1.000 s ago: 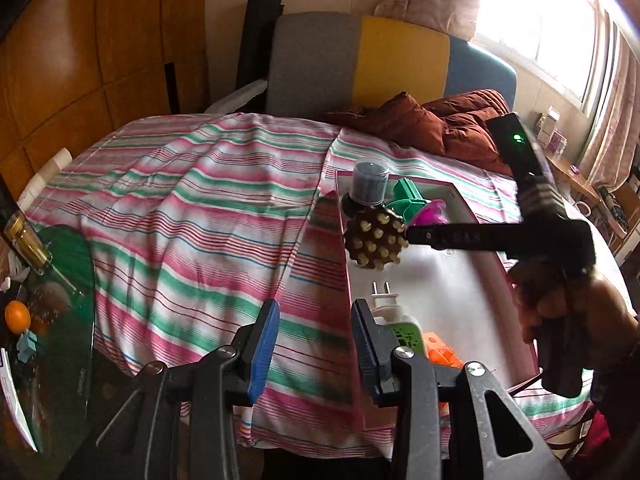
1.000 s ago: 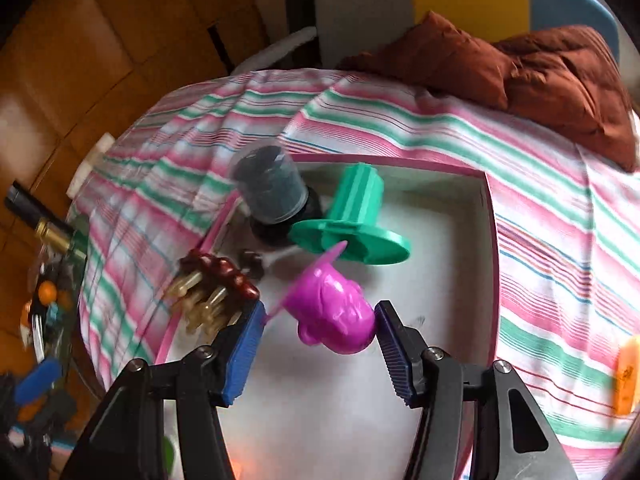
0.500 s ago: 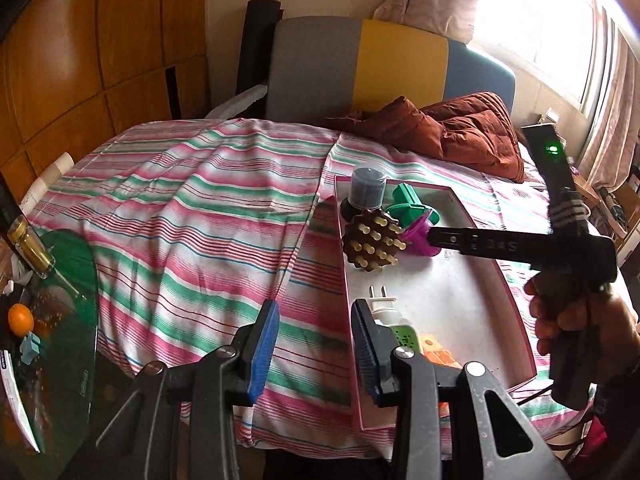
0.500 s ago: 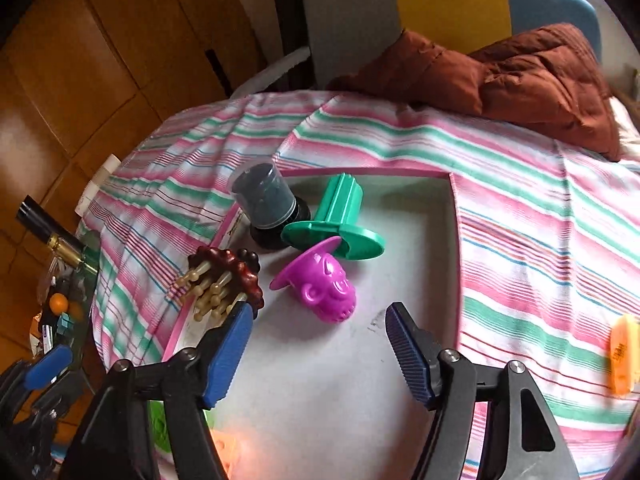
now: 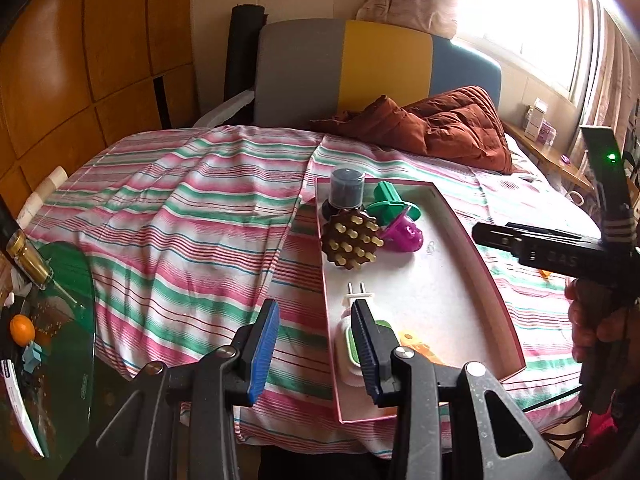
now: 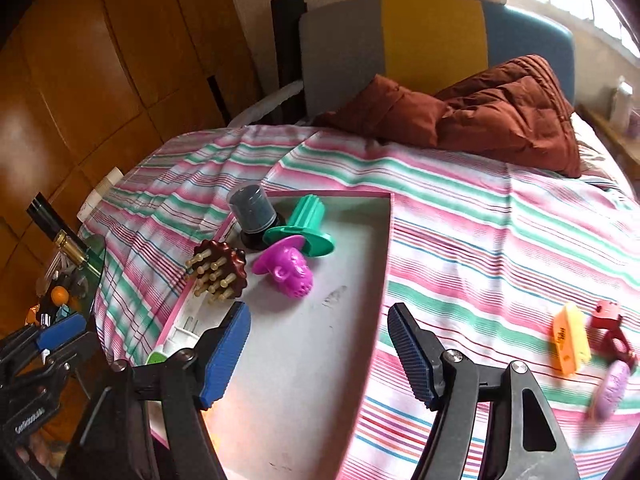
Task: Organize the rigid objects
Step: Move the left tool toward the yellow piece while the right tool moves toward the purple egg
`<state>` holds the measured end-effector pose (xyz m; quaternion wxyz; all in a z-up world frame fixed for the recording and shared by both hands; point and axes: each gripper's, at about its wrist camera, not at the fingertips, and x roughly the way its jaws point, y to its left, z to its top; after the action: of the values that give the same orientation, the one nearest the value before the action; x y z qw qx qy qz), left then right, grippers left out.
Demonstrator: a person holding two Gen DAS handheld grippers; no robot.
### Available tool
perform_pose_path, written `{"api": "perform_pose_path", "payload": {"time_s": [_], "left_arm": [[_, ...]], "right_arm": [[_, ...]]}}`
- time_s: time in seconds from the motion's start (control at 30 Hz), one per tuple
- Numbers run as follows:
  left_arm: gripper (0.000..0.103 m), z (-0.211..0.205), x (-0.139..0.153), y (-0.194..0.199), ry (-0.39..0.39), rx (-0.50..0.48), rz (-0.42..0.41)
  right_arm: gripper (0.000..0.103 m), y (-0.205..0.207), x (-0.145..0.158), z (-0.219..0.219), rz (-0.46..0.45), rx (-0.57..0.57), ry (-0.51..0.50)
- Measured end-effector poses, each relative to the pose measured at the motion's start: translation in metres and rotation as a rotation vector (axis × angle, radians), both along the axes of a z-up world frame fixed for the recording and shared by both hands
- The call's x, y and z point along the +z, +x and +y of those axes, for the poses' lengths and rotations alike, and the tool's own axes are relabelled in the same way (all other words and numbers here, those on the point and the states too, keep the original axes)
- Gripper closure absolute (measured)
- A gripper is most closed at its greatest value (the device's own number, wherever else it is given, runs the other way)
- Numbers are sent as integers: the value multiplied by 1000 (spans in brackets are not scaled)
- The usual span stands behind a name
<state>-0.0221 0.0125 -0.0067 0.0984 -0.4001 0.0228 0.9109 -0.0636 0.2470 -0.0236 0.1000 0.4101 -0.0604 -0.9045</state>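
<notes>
A pink-rimmed white tray (image 5: 432, 292) lies on the striped bed. At its far end stand a dark jar (image 5: 346, 188), a green flanged piece (image 5: 390, 200), a purple toy (image 6: 290, 270) and a brown peg brush (image 6: 218, 270). A white plug with a green body (image 5: 358, 300) lies nearer me. My right gripper (image 6: 318, 320) hovers open above the tray's bare middle with nothing between its fingers, well short of the purple toy. My left gripper (image 5: 316, 320) hangs open over the tray's left rim, also with nothing in it.
An orange-yellow block (image 6: 570, 338), a red piece (image 6: 608, 320) and a pink oval (image 6: 610, 390) lie on the sheet right of the tray. A brown quilt (image 6: 500, 112) is heaped at the headboard. A glass side table (image 5: 68, 320) with a bottle and an orange stands at the left.
The purple toy was between my right fingers; now it lies free in the tray. The right gripper has widened and drawn back and up. The left gripper has stayed put.
</notes>
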Motion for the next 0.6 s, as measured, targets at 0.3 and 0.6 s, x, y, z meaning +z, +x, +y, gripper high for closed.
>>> {"api": "perform_pose_path", "payload": {"time_s": [0.3,0.6], "left_arm": [[66,18,5,3,-21,-43,11],[66,46,8,3,-41,-112,18]], "right_arm": [[30,27,10,55,25,-106,20],[29,52,9,147,2,-304,79]]}}
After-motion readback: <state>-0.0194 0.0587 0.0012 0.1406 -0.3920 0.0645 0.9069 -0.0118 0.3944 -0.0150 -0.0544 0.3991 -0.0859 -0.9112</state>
